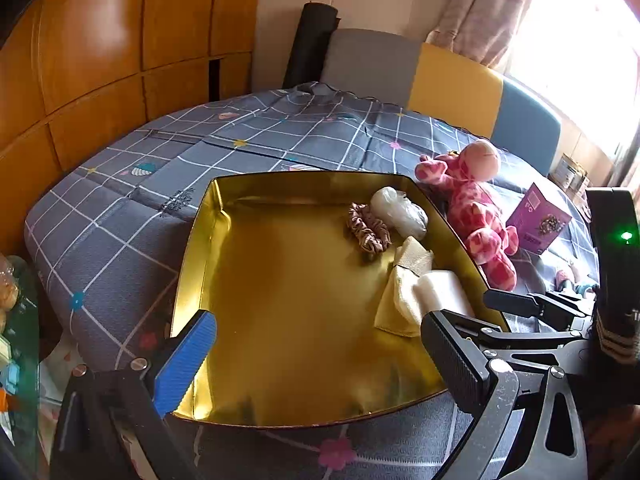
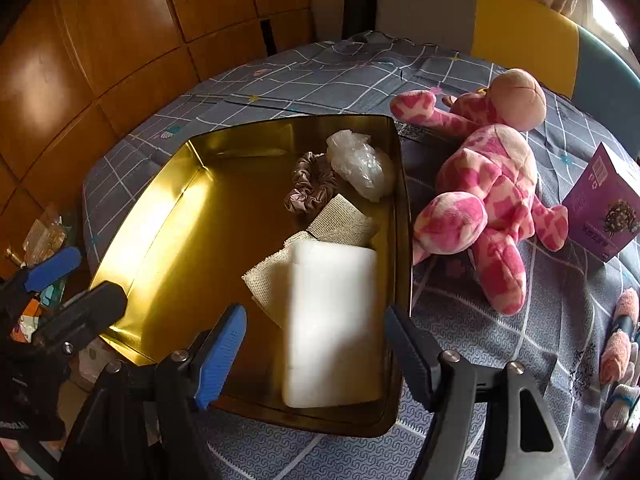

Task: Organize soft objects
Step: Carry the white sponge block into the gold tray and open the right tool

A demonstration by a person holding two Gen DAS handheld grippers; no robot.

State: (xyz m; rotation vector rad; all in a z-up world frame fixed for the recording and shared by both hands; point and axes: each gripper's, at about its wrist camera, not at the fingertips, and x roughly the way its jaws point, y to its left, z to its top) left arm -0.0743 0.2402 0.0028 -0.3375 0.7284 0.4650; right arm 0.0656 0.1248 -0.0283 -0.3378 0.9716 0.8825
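- Your right gripper (image 2: pixel 316 354) stands partly open over the near right corner of the shallow gold metal tray (image 2: pixel 160 216); the white rectangular foam block (image 2: pixel 332 320) lies between its jaws, and the pads do not seem to press on it.
- Your left gripper (image 1: pixel 320 352) gapes fully wide over the tray's near edge, with nothing between its jaws.
- Only the right wrist view shows the foam block whole; in the left wrist view your right gripper's fingers cover its near end.
- Only the right wrist view shows rolled pink and white socks (image 2: pixel 620 344) on the grey checked bedcover (image 2: pixel 500 340), well to the right of the tray.
- Along the tray's right wall lie, from far to near, a crumpled clear plastic bag (image 2: pixel 358 168), a brown satin scrunchie (image 2: pixel 310 188), beige woven cloths (image 2: pixel 344 220) and the foam block resting on them.
- Outside the tray, just beside its right wall, lies a pink spotted plush toy (image 2: pixel 488 184); a purple carton (image 2: pixel 604 208) stands beyond it.
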